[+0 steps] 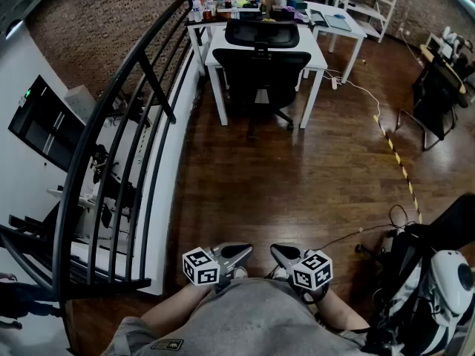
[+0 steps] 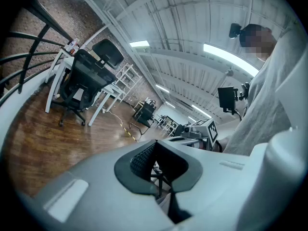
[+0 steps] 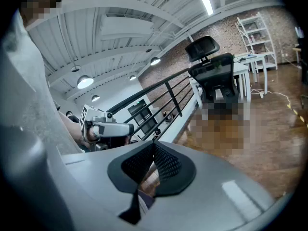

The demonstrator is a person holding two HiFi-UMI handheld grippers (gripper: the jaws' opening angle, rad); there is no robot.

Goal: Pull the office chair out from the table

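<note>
Left tongs (image 1: 243, 251), right tongs (image 1: 276, 251), both closed

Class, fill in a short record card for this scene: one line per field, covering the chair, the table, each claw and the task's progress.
table: white, across the wooden floor
office chair: black, pushed in at the table, backrest facing the camera
left claw: shut, empty
right claw: shut, empty
progress: not started; chair untouched, far from both claws

Wooden floor (image 1: 245, 184) bears the white table (image 1: 317, 50) and office chair (image 1: 260, 73)
</note>
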